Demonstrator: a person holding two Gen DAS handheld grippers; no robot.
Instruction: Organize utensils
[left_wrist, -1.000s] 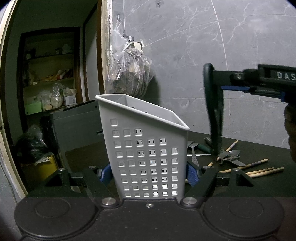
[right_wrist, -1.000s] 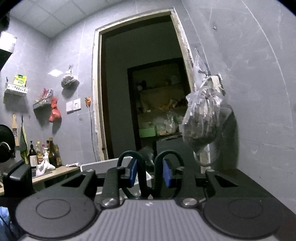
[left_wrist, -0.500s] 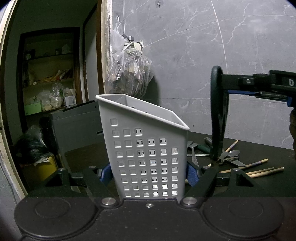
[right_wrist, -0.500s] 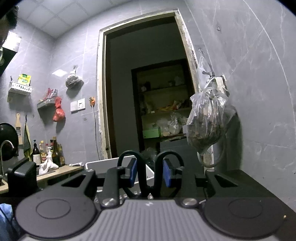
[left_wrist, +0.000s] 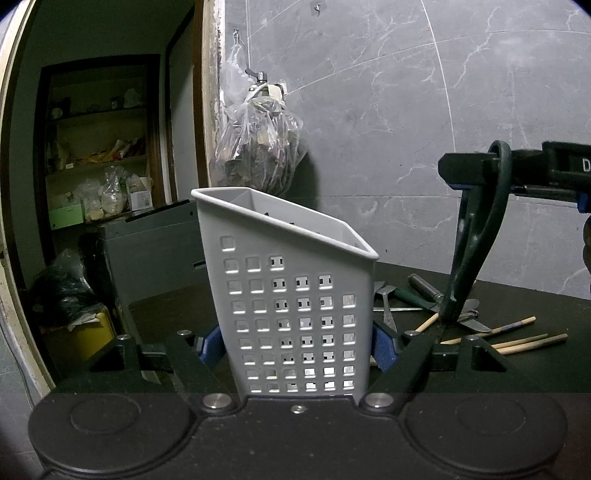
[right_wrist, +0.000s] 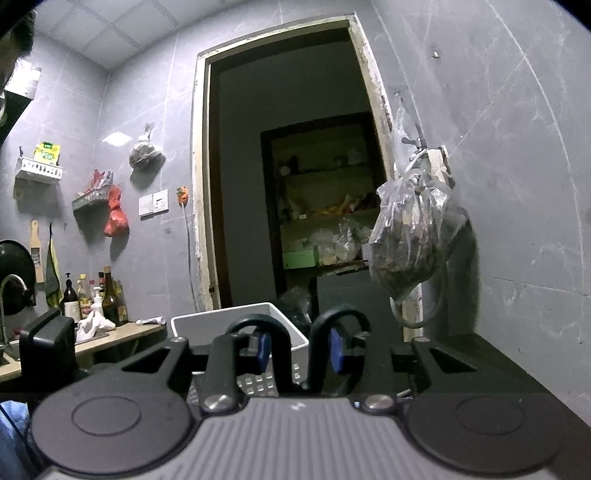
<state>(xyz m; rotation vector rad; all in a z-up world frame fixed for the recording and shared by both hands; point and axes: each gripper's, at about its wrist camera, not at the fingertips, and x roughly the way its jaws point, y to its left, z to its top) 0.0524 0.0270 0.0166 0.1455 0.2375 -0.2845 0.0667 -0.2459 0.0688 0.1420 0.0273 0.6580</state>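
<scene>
- Blue pads (left_wrist: 384, 349) of the left gripper (left_wrist: 297, 349) pressed on both sides of a light grey plastic utensil holder with square holes (left_wrist: 291, 317), so the jaws were clamped on it near its base.
- This holder stood upright on the dark countertop (left_wrist: 166, 317), with its slanted rim higher on the left side.
- To its right, the right gripper (right_wrist: 298, 349) hung above the counter; its blue pads (right_wrist: 263, 349) were closed on the two handle loops of a pair of dark green-handled scissors (left_wrist: 476, 236).
- The scissors hung down with the blades pointing to the counter, well apart from the holder, and the tip was just above the loose utensils.
- On the countertop behind and right of the holder lay several wooden chopsticks (left_wrist: 532, 341), some metal cutlery (left_wrist: 386, 306) and a dark-handled tool (left_wrist: 424, 290), mixed together; I could not tell each piece.
- From the right wrist view, the open top of the holder showed just beyond the scissor loops.
- A transparent plastic bag with dark content (left_wrist: 258, 147) hung on the grey marble-pattern wall (left_wrist: 406, 110), near the doorway.
</scene>
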